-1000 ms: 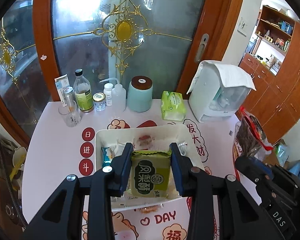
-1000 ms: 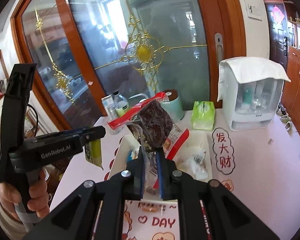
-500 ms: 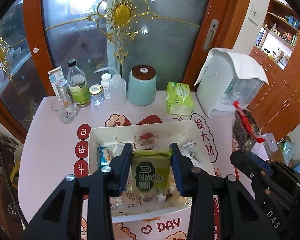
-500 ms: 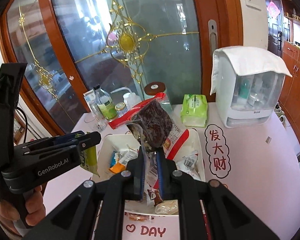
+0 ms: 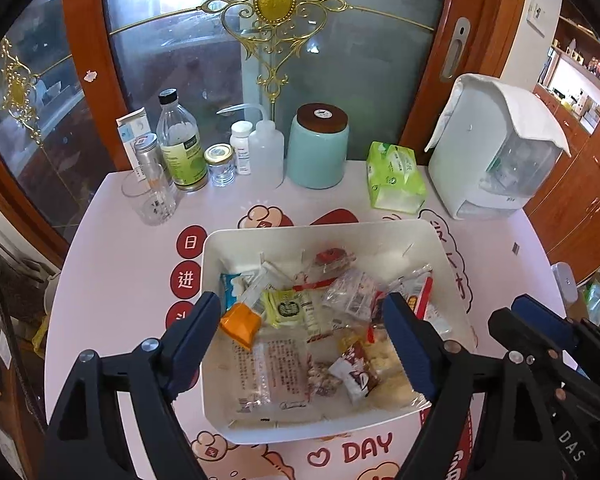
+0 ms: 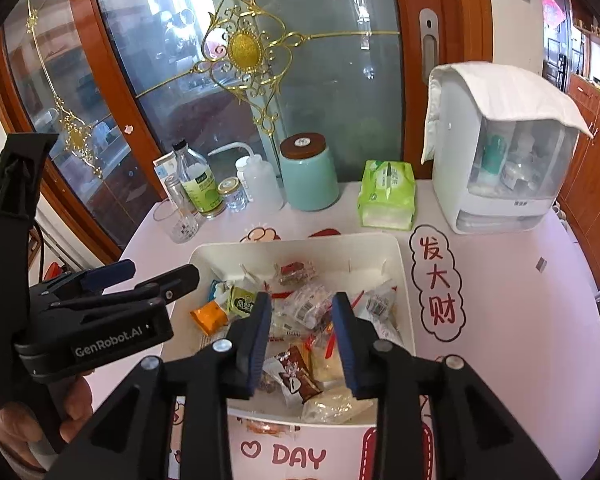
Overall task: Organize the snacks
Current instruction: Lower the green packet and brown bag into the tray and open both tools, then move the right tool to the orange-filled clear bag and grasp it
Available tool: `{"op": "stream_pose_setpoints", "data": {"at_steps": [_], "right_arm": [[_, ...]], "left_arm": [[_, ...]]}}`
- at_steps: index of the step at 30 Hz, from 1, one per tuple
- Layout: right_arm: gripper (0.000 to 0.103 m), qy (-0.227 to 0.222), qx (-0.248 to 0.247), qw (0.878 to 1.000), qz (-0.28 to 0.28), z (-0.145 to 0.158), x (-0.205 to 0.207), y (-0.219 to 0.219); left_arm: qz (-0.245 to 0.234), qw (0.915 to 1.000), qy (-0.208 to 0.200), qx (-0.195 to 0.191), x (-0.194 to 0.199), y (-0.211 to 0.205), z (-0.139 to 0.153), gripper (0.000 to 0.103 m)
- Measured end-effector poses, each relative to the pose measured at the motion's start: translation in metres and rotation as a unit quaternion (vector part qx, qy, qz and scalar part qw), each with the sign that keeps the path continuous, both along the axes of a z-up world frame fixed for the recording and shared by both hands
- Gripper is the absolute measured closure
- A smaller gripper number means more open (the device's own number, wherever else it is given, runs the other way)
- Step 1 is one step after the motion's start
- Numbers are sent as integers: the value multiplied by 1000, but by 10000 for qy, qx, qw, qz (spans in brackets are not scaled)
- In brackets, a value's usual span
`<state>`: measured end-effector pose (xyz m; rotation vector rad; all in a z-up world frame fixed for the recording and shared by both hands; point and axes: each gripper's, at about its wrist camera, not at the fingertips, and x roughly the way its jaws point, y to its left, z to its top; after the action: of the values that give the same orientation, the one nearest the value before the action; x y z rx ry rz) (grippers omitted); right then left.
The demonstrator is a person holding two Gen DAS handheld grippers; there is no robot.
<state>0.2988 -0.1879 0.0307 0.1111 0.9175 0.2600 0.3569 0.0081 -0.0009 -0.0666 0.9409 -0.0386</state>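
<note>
A white rectangular bin (image 5: 284, 233) (image 6: 404, 276) sits mid-table and holds several wrapped snacks. Among them lie a green packet (image 5: 290, 307) (image 6: 242, 302), an orange packet (image 5: 241, 325) (image 6: 209, 318) and a brown-and-white bar (image 5: 354, 374) (image 6: 296, 380). My left gripper (image 5: 302, 322) is open and empty, hovering above the bin's near half; it also shows in the right wrist view (image 6: 160, 276) at the bin's left. My right gripper (image 6: 302, 314) is open and empty above the bin; it shows at the right edge of the left wrist view (image 5: 532, 316).
Along the back stand a glass (image 5: 151, 196), a green-labelled bottle (image 5: 180, 144), small jars, a squeeze bottle (image 5: 265, 152), a teal canister (image 5: 318, 148), a green tissue pack (image 5: 394, 178) and a white dispenser (image 5: 496, 152). Glass doors rise behind the table.
Both grippers opened. The left one let go of the green packet and the right one let go of the red-topped bag of dark snacks; the green packet now lies in the bin.
</note>
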Motion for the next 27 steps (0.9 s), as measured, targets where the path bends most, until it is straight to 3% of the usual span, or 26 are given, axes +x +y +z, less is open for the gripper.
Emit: {"op": "stream_pose_setpoints", "data": {"at_steps": [5,14,27], "right_arm": [[70,151,-2,9999,3,-9,-5,0],[57,193,85,9998,30,-6,-24,0],[48,170,220,9994,195,-2,-64,0]], "left_arm": [[-2,10000,-7,57,-10,1,1,19],[-134,9997,-147,139,-36,-3,15,16],[-273,9990,-309,183,-89,-3,30,12]]}}
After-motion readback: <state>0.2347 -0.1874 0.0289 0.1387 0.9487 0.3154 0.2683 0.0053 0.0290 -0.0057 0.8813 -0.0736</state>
